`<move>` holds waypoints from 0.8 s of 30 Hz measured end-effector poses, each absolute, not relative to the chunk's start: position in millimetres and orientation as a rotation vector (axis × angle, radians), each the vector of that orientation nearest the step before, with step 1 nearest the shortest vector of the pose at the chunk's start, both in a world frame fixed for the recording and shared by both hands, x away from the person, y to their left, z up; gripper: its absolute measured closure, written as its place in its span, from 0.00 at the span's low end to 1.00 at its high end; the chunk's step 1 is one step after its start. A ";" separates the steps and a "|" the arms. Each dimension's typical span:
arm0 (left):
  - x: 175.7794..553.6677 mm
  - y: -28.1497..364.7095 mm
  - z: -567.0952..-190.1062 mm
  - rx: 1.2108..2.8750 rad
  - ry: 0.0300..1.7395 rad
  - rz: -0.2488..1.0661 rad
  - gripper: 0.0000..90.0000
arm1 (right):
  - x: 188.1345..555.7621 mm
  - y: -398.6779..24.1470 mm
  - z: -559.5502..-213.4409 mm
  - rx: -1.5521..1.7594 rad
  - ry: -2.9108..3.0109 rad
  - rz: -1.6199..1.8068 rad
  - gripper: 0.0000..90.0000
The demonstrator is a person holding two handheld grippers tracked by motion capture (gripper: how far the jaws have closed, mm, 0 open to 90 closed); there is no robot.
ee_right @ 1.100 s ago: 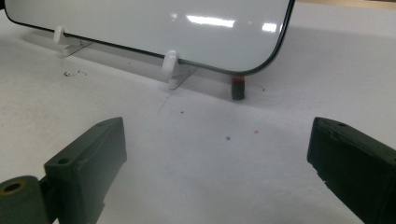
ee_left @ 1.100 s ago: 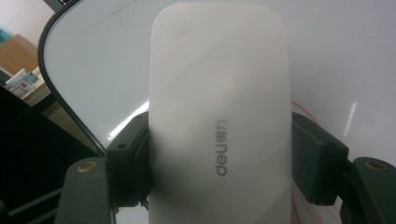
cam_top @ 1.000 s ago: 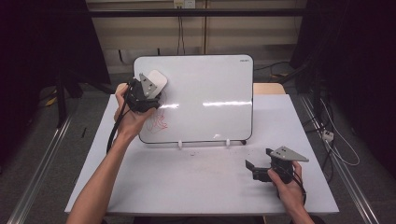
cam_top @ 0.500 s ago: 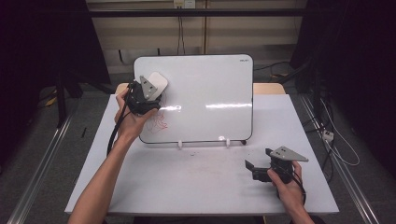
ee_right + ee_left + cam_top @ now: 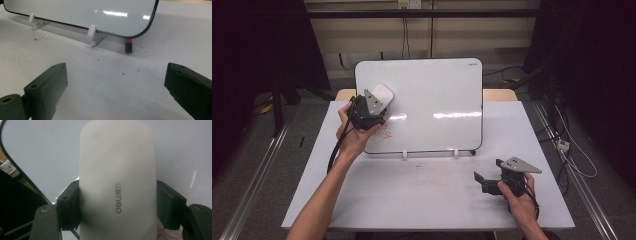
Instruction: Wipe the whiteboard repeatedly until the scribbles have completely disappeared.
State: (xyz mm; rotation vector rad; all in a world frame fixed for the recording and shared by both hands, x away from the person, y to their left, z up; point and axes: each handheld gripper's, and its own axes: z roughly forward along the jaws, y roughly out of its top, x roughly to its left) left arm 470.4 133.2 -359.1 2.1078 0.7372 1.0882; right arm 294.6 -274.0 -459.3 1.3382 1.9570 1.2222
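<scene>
Eraser clenched in my left gripper jaws on the whiteboard; pressing hard could tip the propped board, right gripper idle, jaws released.

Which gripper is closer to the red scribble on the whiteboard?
Left. The left gripper, shut on the eraser, is right above the red scribble on the whiteboard. The right gripper sits open on the table, far off to the right.
</scene>
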 end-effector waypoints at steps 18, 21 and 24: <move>453.7 126.1 -374.5 2.170 0.690 1.083 0.35 | 295.2 -272.8 -459.4 1.340 1.958 1.222 0.05; 455.3 125.7 -371.9 2.163 0.695 1.083 0.35 | 295.2 -273.5 -459.4 1.339 1.957 1.223 0.05; 458.9 125.2 -367.5 2.168 0.698 1.076 0.35 | 295.2 -274.5 -459.3 1.337 1.957 1.223 0.05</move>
